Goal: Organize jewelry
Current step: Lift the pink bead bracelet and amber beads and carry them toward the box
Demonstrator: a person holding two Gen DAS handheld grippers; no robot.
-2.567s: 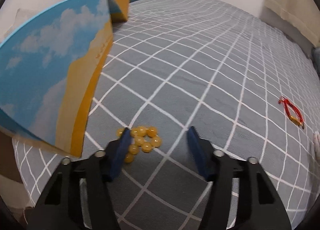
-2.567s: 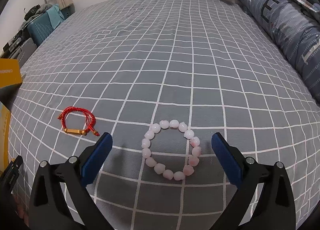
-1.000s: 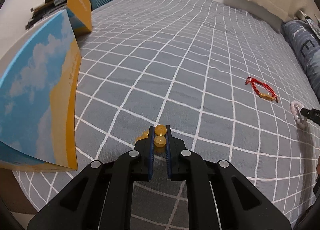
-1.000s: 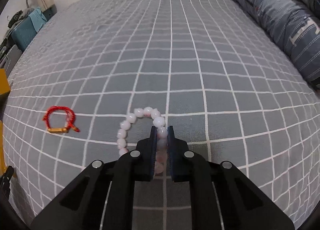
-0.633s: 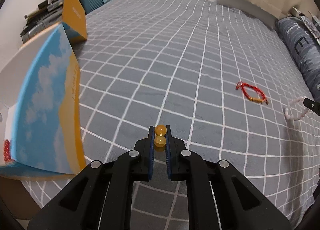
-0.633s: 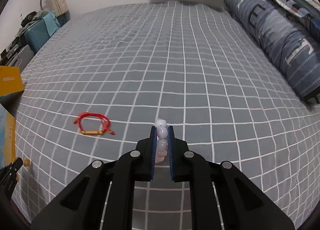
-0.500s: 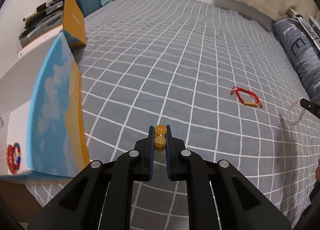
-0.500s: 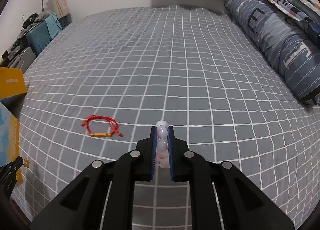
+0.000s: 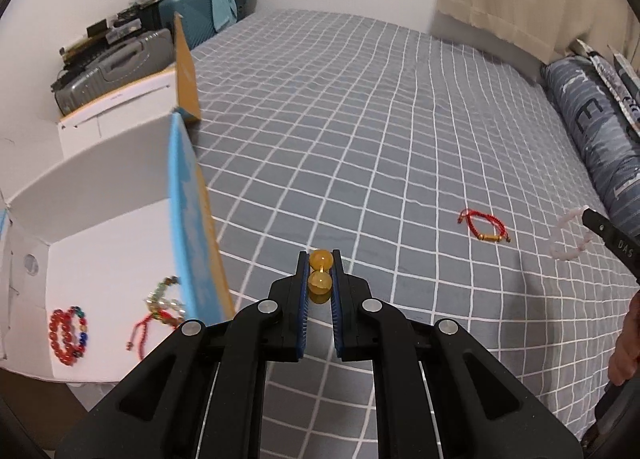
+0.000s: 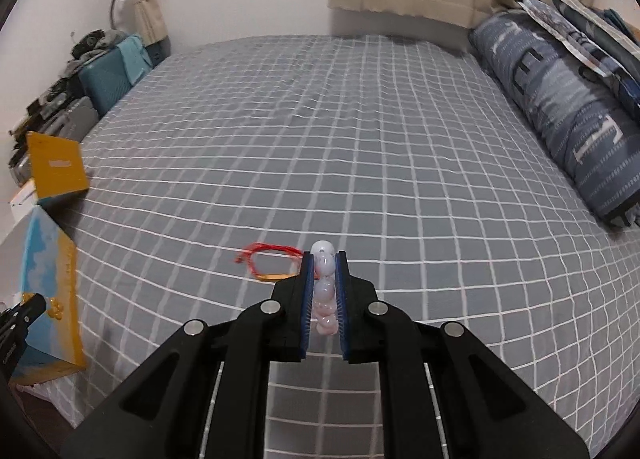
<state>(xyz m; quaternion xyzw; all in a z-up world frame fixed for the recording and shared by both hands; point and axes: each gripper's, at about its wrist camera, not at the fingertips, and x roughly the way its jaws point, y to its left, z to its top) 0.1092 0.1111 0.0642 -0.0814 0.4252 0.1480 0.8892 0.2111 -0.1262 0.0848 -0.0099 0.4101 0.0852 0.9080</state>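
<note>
Left wrist view: left gripper (image 9: 320, 283) clenched on amber bead bracelet (image 9: 320, 270), two round translucent yellow beads showing between blue pads, held above grey checked bedspread (image 9: 360, 139). Open white box (image 9: 104, 243) just left of gripper, holding red bead bracelet (image 9: 66, 335) and mixed strands. Red cord bracelet (image 9: 484, 225) lay on bedspread, well right of box.

Right wrist view: right gripper (image 10: 324, 291) clenched on pink bead bracelet (image 10: 325, 287), pale glossy beads stacked between pads, held above bedspread. Red cord bracelet just left of fingertips; box far left.

Six bracelets (image 9: 484, 226), one open box (image 9: 120, 195), two suitcases (image 9: 116, 67)
</note>
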